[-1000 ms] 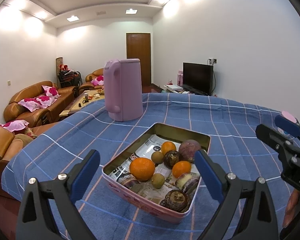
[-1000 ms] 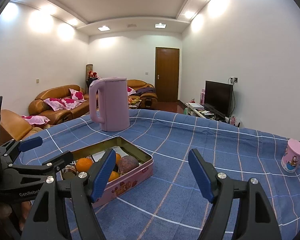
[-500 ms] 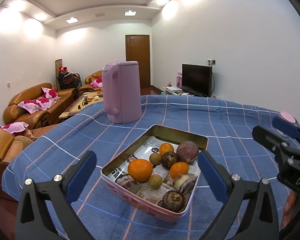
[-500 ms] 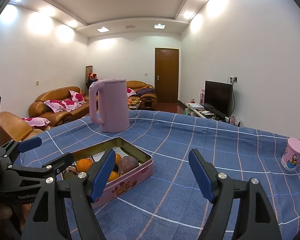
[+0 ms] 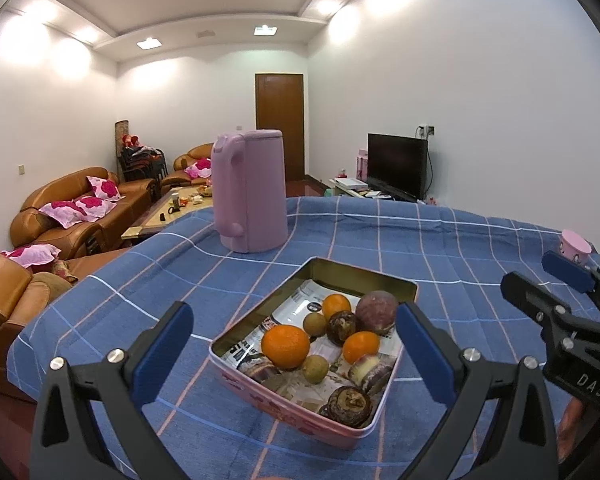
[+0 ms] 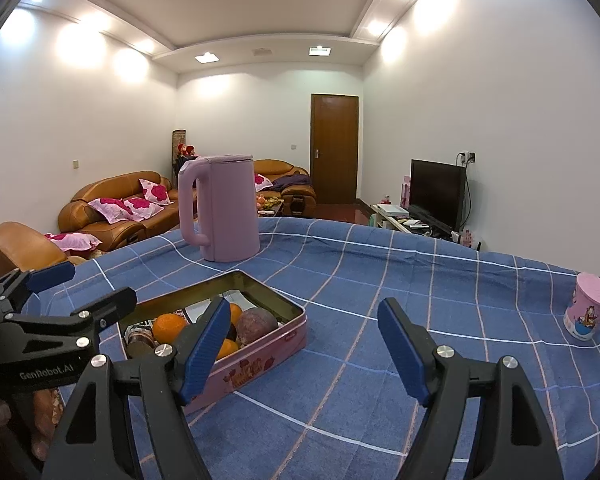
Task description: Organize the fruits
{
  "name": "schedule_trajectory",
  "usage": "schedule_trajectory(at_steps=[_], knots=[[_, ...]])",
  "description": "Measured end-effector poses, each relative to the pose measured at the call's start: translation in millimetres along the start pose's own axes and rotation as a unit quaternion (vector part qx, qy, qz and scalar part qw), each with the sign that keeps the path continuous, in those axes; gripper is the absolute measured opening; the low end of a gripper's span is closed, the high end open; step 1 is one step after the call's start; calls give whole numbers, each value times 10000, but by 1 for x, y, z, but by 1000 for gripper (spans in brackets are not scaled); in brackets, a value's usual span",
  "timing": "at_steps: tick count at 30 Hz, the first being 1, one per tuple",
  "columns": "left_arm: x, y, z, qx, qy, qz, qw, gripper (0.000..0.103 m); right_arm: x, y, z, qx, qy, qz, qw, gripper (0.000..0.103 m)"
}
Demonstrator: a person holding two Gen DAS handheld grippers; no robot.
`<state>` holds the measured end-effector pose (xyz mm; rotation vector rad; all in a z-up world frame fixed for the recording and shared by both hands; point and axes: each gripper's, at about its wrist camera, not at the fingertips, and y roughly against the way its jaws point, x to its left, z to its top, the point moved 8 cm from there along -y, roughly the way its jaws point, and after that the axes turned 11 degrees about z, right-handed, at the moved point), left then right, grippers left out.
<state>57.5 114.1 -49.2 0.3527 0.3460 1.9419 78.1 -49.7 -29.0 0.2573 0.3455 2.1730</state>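
A pink tin (image 5: pixel 260 396) lined with newspaper stands on the blue checked cloth. It holds three oranges, the largest (image 5: pixel 286 346) at the left, a round purple fruit (image 5: pixel 376 312), dark brown fruits (image 5: pixel 348 400) and small greenish ones (image 5: pixel 315 368). My left gripper (image 5: pixel 292 320) hovers just before the tin, open wide, nothing between its pads. My right gripper (image 6: pixel 304 308) is open over the cloth right of the tin (image 6: pixel 260 364), empty too. Each gripper shows in the other's view: the right gripper (image 5: pixel 540 280) at the right edge, the left gripper (image 6: pixel 94 284) at the left edge.
A tall pink kettle (image 5: pixel 250 196) stands behind the tin. A pink cartoon cup (image 6: pixel 590 312) sits near the table's right edge. Brown sofas with pink cushions lie beyond the table's left edge, a TV at the far right wall.
The left gripper's jaws have spread a little wider. Both hands and the fruits in the tin have stayed where they were.
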Motion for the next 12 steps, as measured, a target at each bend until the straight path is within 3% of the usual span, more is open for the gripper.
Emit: schedule_trajectory(at_steps=[12], knots=[[-3, 5, 2, -149, -98, 99, 9998, 103, -1, 2, -5, 9, 0, -15, 10000, 77]])
